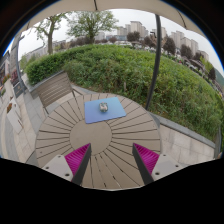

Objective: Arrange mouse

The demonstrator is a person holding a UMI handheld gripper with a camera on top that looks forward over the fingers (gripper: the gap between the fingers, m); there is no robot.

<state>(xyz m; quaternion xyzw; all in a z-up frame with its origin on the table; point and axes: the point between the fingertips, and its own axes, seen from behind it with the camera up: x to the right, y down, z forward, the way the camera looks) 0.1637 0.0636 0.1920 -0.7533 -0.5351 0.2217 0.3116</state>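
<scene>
Nothing is gripped yet: the gripper (pixel 112 160) hangs wide open, well short of the mouse (pixel 103 106) sitting on its mat (pixel 104 111) mid-table (pixel 60 135).

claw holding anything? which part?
Nothing held. Claw is open and empty over the table; the mouse sits on its pad, beyond the fingers.

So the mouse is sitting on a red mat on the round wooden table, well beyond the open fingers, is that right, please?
Not quite: the mat is blue, not red, as the gripper view shows. The mouse does sit on it on the round wooden table, well beyond the open fingers.
</scene>
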